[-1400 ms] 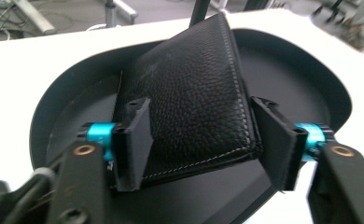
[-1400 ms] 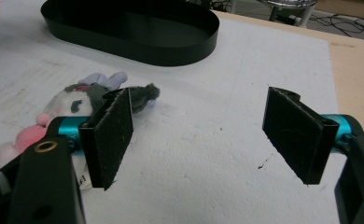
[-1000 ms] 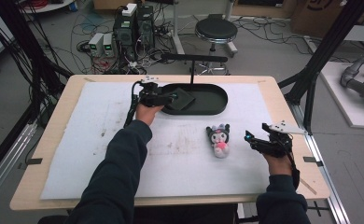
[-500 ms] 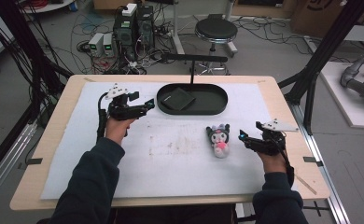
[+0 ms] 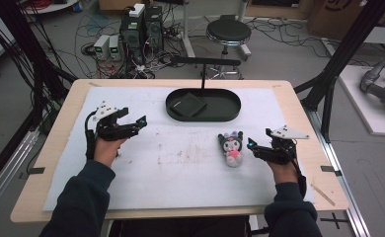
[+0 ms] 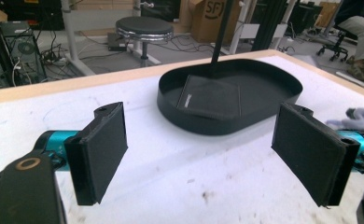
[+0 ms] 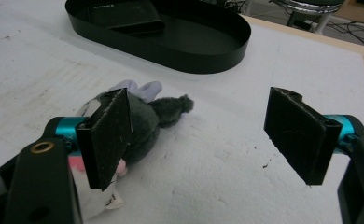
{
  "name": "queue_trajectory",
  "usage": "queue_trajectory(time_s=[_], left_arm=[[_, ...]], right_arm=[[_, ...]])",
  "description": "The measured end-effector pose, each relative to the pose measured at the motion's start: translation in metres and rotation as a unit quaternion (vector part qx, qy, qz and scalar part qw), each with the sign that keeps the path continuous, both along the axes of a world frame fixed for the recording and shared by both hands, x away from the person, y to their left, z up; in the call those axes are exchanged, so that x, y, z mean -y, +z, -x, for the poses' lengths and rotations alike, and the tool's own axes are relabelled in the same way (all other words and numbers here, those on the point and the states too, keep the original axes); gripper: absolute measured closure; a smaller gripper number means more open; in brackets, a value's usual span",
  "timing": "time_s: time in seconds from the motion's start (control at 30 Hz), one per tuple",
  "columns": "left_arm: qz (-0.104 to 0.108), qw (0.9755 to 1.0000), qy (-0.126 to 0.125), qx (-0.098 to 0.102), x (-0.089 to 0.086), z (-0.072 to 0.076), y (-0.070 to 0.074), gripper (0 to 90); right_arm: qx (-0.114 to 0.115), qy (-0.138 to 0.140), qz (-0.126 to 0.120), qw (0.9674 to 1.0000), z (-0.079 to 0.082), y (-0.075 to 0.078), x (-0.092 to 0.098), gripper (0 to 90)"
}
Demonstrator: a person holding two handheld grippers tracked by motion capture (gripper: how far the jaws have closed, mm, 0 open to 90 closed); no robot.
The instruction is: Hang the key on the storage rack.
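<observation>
one tray, one wallet, one plush toy

Grey plush toy with pink front lies flat on my white mat, near black oval tray containing a flat black pad.

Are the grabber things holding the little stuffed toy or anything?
No, nothing is held. The left gripper and the right gripper are both open and empty. The plush toy lies on the white mat beside the right gripper.
</observation>
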State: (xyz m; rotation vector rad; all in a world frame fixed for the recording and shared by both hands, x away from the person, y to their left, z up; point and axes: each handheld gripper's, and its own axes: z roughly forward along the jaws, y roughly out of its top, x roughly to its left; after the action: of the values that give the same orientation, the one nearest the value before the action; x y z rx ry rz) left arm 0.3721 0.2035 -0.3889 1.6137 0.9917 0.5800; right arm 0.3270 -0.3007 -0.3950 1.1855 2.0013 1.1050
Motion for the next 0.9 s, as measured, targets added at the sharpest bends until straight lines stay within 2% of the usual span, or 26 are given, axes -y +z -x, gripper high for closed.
queue_trajectory(time_s=[0.07, 0.23, 0.5, 0.7, 0.8, 0.9], left_arm=[[-0.006, 1.0, 0.003, 0.0, -0.005, 0.004, -0.003, 17.8], [0.006, 0.9999, 0.008, 0.005, -0.017, 0.012, -0.01, 17.8], [0.004, 0.9997, 0.021, 0.008, -0.029, 0.025, -0.022, 17.9], [0.005, 0.9998, 0.02, -0.005, -0.032, 0.024, -0.029, 18.0], [0.003, 0.9998, 0.017, -0.01, -0.032, 0.022, -0.031, 18.1], [0.006, 0.9998, 0.014, -0.011, -0.033, 0.021, -0.031, 18.4]], right_arm=[[-0.002, 0.003, 0.001, 1.0, 0.0, 0.0, -0.004, 21.9], [-0.003, 0.017, 0.013, 0.9998, 0.001, -0.002, -0.015, 20.8], [-0.01, 0.031, 0.03, 0.999, 0.003, -0.004, -0.033, 20.3], [-0.018, 0.024, 0.036, 0.9989, 0.004, -0.006, -0.05, 20.3], [-0.027, 0.024, 0.053, 0.9979, 0.0, -0.009, -0.063, 20.4], [-0.038, 0.021, 0.091, 0.9949, -0.004, -0.015, -0.08, 20.3]])
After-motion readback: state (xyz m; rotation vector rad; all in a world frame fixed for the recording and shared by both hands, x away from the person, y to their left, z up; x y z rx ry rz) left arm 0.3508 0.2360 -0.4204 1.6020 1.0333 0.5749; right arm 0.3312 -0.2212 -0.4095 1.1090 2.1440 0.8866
